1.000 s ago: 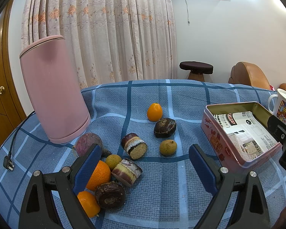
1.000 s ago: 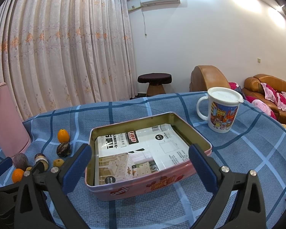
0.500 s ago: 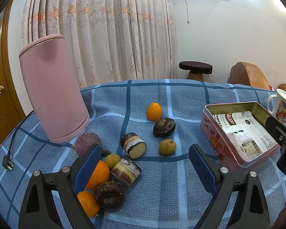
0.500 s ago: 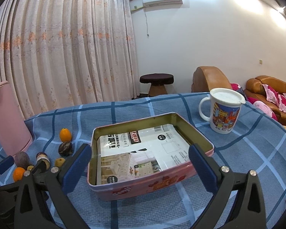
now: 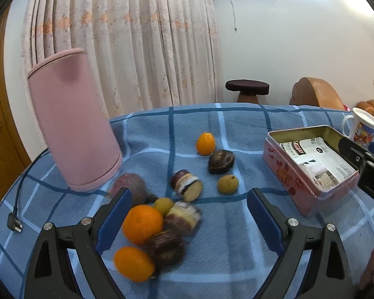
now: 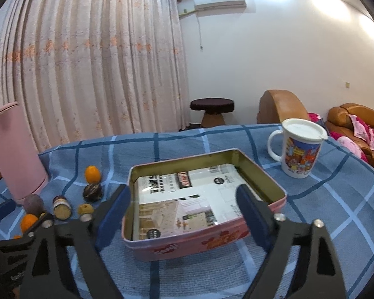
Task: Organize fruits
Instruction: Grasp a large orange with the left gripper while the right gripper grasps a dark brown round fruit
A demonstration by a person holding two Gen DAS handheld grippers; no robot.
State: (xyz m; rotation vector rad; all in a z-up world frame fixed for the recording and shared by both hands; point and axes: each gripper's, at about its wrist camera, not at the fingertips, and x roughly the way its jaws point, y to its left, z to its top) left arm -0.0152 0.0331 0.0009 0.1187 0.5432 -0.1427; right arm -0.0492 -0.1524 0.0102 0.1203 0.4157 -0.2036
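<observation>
Several fruits lie on the blue checked cloth in the left wrist view: a big orange [image 5: 142,224], a smaller orange [image 5: 134,263], dark round fruits [image 5: 221,161], cut purple pieces [image 5: 187,185], small yellow fruits [image 5: 228,184] and a small upright orange [image 5: 205,143]. My left gripper [image 5: 189,216] is open and empty above the near cluster. A pink tin [image 5: 309,167] lined with paper stands to the right. My right gripper [image 6: 184,211] is open and empty just in front of the tin [image 6: 204,239].
A tall pink kettle [image 5: 72,129] with a cord and plug [image 5: 13,224] stands at the left. A white lidded mug [image 6: 299,147] stands behind the tin at right. A stool, chair and sofa lie beyond the table.
My left gripper has swung left and down toward the near cluster of fruits, which now shows more centred and blurred. My right gripper has moved closer to the tin.
</observation>
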